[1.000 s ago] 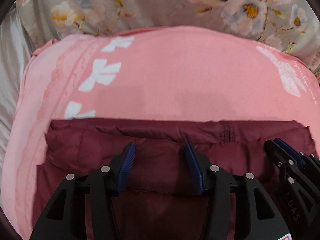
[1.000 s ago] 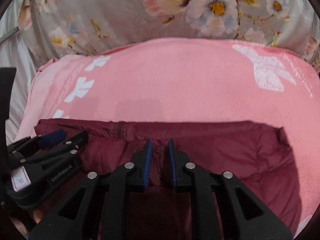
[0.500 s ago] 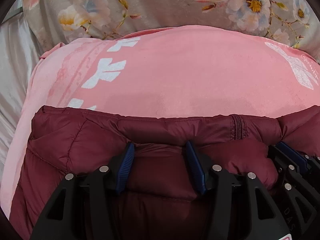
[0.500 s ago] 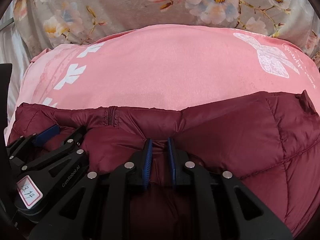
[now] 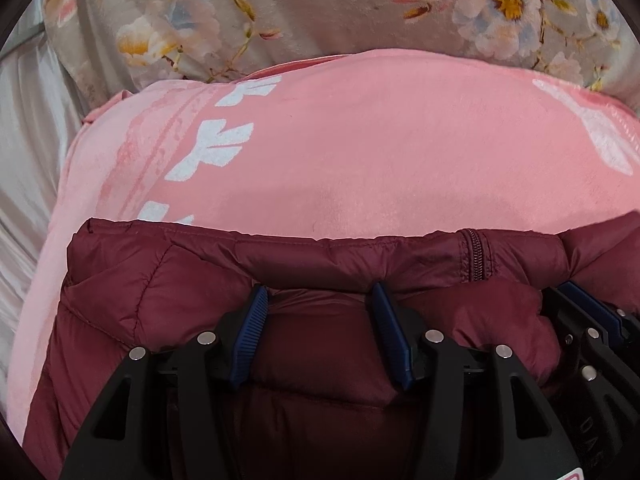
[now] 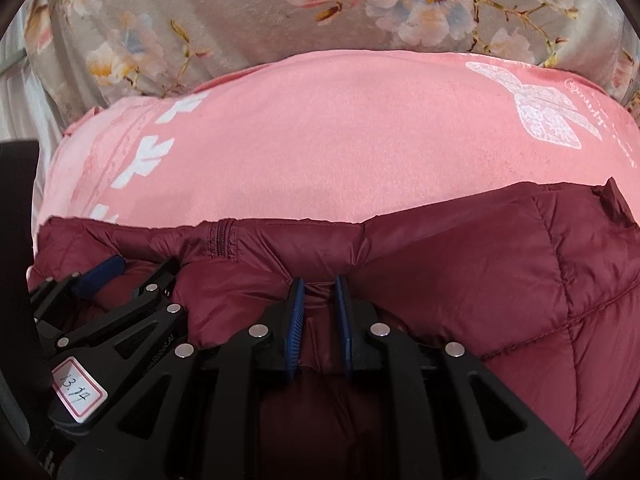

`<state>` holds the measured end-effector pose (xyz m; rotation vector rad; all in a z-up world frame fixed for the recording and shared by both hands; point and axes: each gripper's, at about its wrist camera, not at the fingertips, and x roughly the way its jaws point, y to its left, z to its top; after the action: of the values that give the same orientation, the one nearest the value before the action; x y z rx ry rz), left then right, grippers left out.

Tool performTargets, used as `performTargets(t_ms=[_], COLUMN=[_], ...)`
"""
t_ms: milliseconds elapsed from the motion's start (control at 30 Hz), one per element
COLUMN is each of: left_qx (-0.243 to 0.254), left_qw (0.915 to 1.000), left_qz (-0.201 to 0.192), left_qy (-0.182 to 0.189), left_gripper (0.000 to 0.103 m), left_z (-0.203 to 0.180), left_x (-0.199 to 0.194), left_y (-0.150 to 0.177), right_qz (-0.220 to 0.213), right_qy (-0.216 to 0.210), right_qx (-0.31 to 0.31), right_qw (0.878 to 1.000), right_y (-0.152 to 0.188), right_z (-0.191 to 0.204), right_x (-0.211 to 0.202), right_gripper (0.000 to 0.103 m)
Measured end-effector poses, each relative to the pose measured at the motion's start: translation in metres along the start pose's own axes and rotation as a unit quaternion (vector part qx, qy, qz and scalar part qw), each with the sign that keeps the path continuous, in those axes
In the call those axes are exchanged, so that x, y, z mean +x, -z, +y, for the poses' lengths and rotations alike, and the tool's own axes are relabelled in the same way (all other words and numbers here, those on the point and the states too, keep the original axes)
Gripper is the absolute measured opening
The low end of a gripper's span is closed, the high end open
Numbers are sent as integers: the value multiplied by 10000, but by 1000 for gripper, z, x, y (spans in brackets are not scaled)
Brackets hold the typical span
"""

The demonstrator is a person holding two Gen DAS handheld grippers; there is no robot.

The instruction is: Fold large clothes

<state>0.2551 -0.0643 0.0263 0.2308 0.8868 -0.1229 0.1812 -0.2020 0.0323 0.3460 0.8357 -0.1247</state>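
A dark red puffer jacket [image 5: 168, 280] lies on a pink blanket [image 5: 360, 152]; it also shows in the right wrist view [image 6: 480, 280]. Its zipper [image 5: 474, 256] sits at the folded far edge. My left gripper [image 5: 318, 300] has its jaws apart with a thick fold of jacket between them. My right gripper [image 6: 319, 288] is shut on a pinch of the jacket fabric. Each gripper shows at the edge of the other's view, close alongside, the right one [image 5: 592, 320] and the left one [image 6: 100, 280].
A grey floral quilt [image 5: 320, 12] lies beyond the pink blanket. White sheet [image 5: 28, 128] shows at the left. The pink blanket [image 6: 340, 140] extends past the jacket on the far side.
The jacket's near part has been lifted and carried forward over itself, so a puffy folded edge now lies where the flat lining showed. Both grippers moved forward with it.
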Motion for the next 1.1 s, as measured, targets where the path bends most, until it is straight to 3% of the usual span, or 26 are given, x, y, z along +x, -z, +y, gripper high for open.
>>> performTargets(t_ms=[100, 233, 433, 733, 933, 1000, 1100], left_qx=[-364, -605, -697, -639, -613, -603, -767], left_qw=[9981, 9968, 9975, 9979, 9979, 9980, 9964], left_qz=[-20, -419, 85, -10, 4, -24, -274], left_qy=[506, 306, 120, -133, -210, -191, 232], left_gripper=[53, 58, 58, 67, 68, 64, 64], left_z=[28, 66, 84, 81, 80, 79, 77], left_x=[-23, -58, -33, -17, -20, -34, -76], left_y=[-3, -3, 19, 29, 29, 30, 40], right_qz=[-222, -426, -256, -170, -269, -524, -696], right_qy=[39, 394, 515, 791, 718, 317, 123], right_qx=[205, 324, 523, 315, 429, 495, 113], right_qw=[9995, 9978, 9970, 9962, 9961, 9969, 9974], right_y=[-4, -2, 17, 22, 22, 29, 44], right_z=[-17, -47, -70, -63, -63, -50, -16], right_x=[-26, -57, -50, -35, -49, -79, -109], right_gripper=[15, 20, 19, 19, 21, 23, 27])
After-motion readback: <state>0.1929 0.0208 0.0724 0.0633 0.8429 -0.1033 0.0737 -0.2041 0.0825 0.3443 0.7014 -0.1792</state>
